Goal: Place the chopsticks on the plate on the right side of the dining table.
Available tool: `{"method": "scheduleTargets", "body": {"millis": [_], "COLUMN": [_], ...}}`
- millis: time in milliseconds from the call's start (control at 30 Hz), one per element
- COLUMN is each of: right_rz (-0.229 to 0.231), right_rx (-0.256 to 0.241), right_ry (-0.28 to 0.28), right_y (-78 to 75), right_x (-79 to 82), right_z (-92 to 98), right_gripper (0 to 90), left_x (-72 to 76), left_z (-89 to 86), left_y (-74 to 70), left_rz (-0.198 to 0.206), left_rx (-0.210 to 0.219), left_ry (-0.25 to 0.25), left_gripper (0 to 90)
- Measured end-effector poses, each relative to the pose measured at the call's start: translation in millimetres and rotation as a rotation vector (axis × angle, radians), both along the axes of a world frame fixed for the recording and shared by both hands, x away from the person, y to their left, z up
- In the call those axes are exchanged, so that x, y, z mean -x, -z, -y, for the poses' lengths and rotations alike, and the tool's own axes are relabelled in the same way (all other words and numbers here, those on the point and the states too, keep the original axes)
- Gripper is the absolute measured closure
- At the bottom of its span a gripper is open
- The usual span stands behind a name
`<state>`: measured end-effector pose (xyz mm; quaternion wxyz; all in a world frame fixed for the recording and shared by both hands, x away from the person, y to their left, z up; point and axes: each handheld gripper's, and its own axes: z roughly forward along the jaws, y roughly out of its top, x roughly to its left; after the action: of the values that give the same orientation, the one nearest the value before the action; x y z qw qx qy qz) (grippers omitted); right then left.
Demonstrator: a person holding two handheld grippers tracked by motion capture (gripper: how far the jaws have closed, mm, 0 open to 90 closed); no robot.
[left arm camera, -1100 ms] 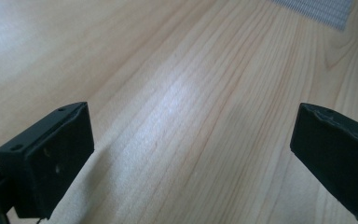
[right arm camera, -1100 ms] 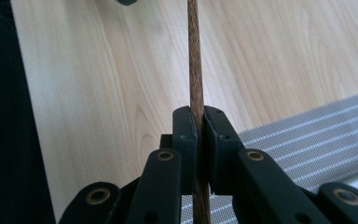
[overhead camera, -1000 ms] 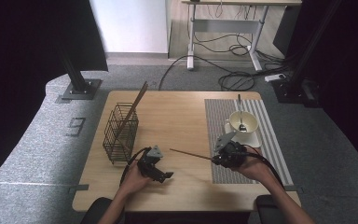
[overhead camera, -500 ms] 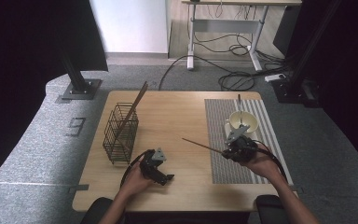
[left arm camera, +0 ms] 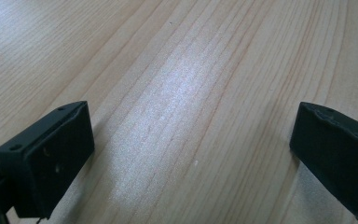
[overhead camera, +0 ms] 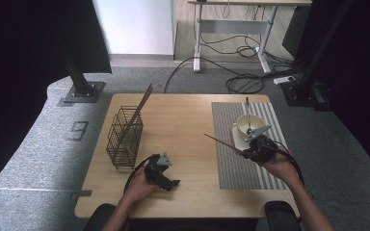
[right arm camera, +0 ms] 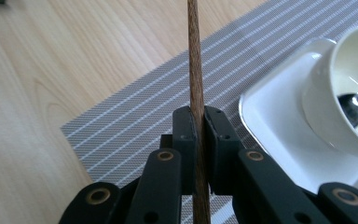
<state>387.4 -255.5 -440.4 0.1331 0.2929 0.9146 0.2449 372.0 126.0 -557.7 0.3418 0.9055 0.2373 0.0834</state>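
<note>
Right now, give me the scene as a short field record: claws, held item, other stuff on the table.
right claw: shut on chopstick, above the striped mat
left claw: open, holding nothing, low over the bare wooden table
wire basket: table's left, one stick leaning in it
cup: on white tray, spoon inside

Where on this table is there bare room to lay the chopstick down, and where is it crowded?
Bare wood lies between the wire basket and the striped mat, from the far edge down to the left gripper. The mat's near end is also bare. It is crowded at the mat's far right: cup on white tray, beside the right gripper holding the chopstick.
</note>
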Motion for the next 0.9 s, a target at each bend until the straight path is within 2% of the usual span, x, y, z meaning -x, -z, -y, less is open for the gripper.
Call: {"method": "scheduleTargets", "body": {"millis": [600, 900], "right_rz": [-0.027, -0.055], "right_rx": [0.024, 0.031], "right_ry": [0.122, 0.175], "right_y": [19.6, 35.6], "right_x": [-26.6, -40.2], "right_z": [27.5, 39.0], "right_gripper": [83.0, 83.0], "left_x": [0.0, 0.0], "left_z": [0.0, 0.0], "left_y": [0.1, 0.1], "left_rz": [0.000, 0.000], "left_rx": [0.001, 0.001], "left_ry": [0.000, 0.000], "left_gripper": [0.0, 0.0]}}
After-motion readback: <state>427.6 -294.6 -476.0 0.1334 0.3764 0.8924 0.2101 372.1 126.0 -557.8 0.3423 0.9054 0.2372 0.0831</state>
